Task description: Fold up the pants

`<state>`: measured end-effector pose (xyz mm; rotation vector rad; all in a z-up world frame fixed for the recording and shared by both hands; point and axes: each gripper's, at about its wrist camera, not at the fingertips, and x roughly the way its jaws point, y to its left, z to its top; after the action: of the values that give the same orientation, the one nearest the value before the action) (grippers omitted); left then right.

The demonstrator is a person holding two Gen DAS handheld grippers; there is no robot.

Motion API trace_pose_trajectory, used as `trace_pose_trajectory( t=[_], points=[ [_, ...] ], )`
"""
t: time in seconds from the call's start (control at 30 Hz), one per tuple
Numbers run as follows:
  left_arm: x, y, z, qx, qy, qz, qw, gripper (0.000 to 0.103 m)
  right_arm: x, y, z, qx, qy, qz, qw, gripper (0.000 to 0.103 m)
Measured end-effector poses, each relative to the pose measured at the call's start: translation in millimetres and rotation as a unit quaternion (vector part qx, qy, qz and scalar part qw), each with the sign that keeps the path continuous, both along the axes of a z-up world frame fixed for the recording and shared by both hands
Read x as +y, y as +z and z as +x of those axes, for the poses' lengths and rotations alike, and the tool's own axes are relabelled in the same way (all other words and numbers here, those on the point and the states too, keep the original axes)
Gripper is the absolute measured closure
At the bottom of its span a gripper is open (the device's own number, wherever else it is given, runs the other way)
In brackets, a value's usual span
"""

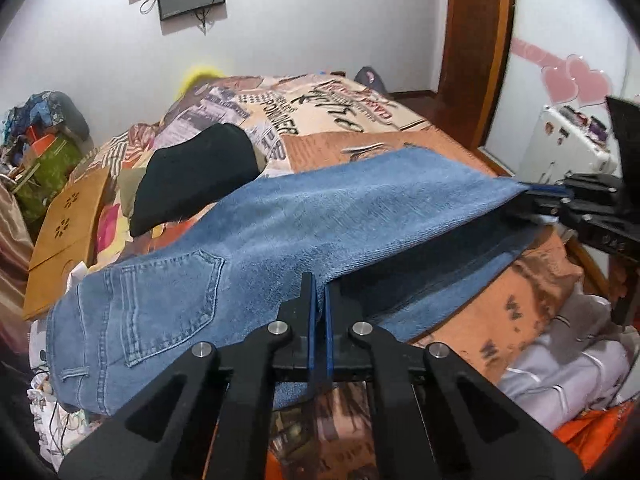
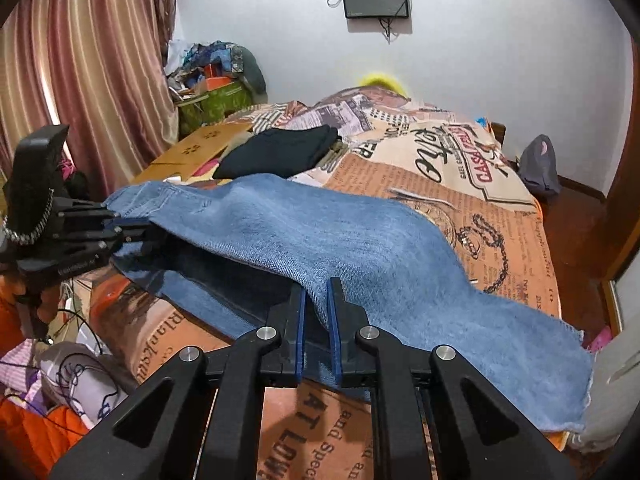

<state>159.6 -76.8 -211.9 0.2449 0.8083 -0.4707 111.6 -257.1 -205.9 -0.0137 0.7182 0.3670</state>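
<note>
Blue jeans (image 1: 280, 216) are lying across the bed (image 2: 500, 216) while the left claw (image 1: 319, 300) and the right claw (image 2: 316, 304) are each pinching the near edge tight and holding it up a little

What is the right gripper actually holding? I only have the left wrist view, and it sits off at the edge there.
Observer: The right gripper is shut on a raised fold of the jeans, partway along the leg, with denim bunched between its pads.
Operator: And where does the leg end?
Observer: The frayed hem lies beyond that gripper, to its right in the right wrist view. It sags over the printed bedspread near the bed's edge.
</note>
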Motion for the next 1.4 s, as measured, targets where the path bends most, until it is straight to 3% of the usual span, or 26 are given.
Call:
trace_pose_trajectory(
  t=[0.2, 0.37, 0.5, 0.57, 0.7, 0.77, 0.93, 1.0, 1.2, 1.33, 1.4],
  points=[
    [0.9, -7.8, -17.9, 0.015, -0.019, 0.012, 0.9996, 0.100, 1.1, -8.3, -11.3, 0.016, 0.014, -0.011, 1.000, 0.094],
    [4.5, -32.8, -19.5, 0.068, -0.016, -0.009, 0.9976, 0.100, -1.9, -29.5, -12.6, 0.055, 0.016, 0.004, 0.998, 0.094],
    [6.3, -32.3, -24.4, 0.072, -0.016, -0.011, 0.9972, 0.096, -2.4, -37.4, -14.7, 0.064, 0.012, 0.000, 0.998, 0.093],
    [9.7, -27.9, -27.3, 0.071, -0.014, -0.014, 0.9973, 0.092, -6.4, -37.6, -17.0, 0.071, 0.009, 0.002, 0.997, 0.091],
    [22.2, -9.9, -30.5, 0.059, 0.001, -0.021, 0.9980, 0.089, -27.2, -32.9, -28.9, 0.069, -0.024, 0.000, 0.997, 0.070],
    [30.8, 1.4, -27.7, 0.052, 0.013, -0.031, 0.9981, 0.089, -33.5, -31.9, -31.7, 0.068, -0.032, -0.001, 0.997, 0.069],
    [47.2, 17.3, -2.6, 0.030, 0.069, -0.030, 0.9967, 0.072, -101.5, -30.5, -38.3, 0.070, -0.120, 0.006, 0.990, 0.069],
    [52.5, 15.2, 14.7, 0.032, 0.096, -0.027, 0.9946, 0.071, -118.1, -31.5, -36.8, 0.070, -0.141, 0.008, 0.987, 0.069],
    [56.8, -15.0, 66.3, 0.078, 0.165, -0.028, 0.9828, 0.069, -209.3, -47.1, -12.0, 0.066, -0.238, -0.008, 0.969, 0.069],
    [44.5, -43.8, 85.7, 0.110, 0.183, -0.017, 0.9767, 0.069, -255.0, -63.7, 10.0, 0.082, -0.283, -0.003, 0.956, 0.055],
    [39.0, -56.3, 90.6, 0.127, 0.185, -0.012, 0.9745, 0.069, -270.7, -74.0, 21.3, 0.097, -0.289, 0.009, 0.952, 0.054]
  ],
)
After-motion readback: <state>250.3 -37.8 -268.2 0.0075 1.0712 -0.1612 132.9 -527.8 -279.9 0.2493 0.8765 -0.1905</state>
